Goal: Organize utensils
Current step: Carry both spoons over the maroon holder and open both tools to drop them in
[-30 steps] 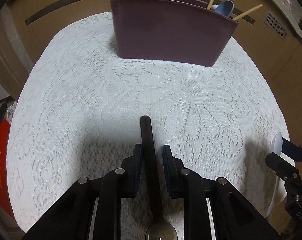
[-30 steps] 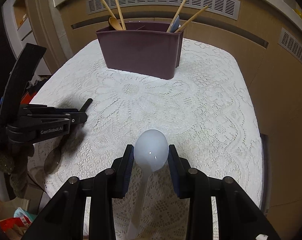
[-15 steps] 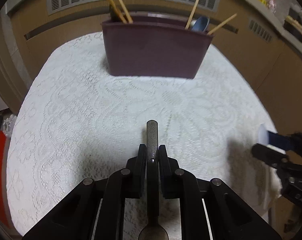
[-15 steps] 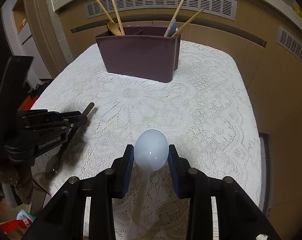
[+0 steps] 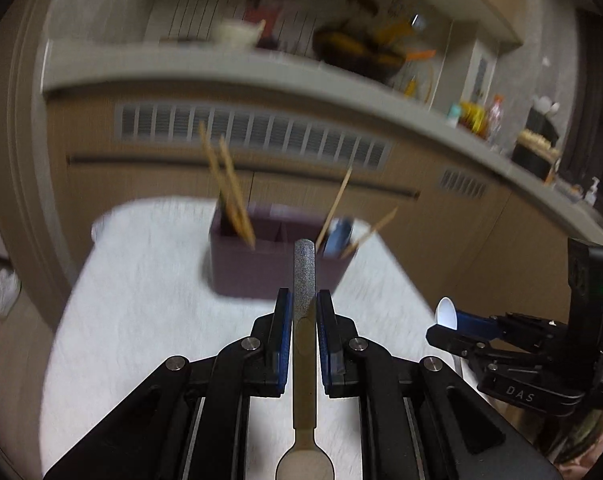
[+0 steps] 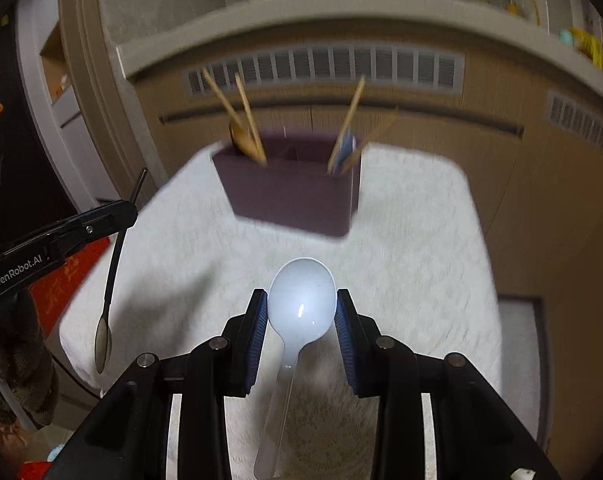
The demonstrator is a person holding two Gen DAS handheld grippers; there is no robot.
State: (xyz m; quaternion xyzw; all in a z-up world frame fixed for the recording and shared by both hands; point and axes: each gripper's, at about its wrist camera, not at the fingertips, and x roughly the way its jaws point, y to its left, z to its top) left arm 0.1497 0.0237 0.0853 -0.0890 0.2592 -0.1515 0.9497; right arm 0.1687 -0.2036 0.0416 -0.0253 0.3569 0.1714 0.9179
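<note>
left hand-held gripper [image 5: 303, 316] clamps a metal spoon [image 5: 304, 344], right hand-held gripper [image 6: 301, 312] a white spoon [image 6: 301, 300].

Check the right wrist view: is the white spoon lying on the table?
No. The white spoon is gripped by its bowl between the right gripper pads, held above the tablecloth.

holder [image 5: 277, 268] contents — motion-blurred
</note>
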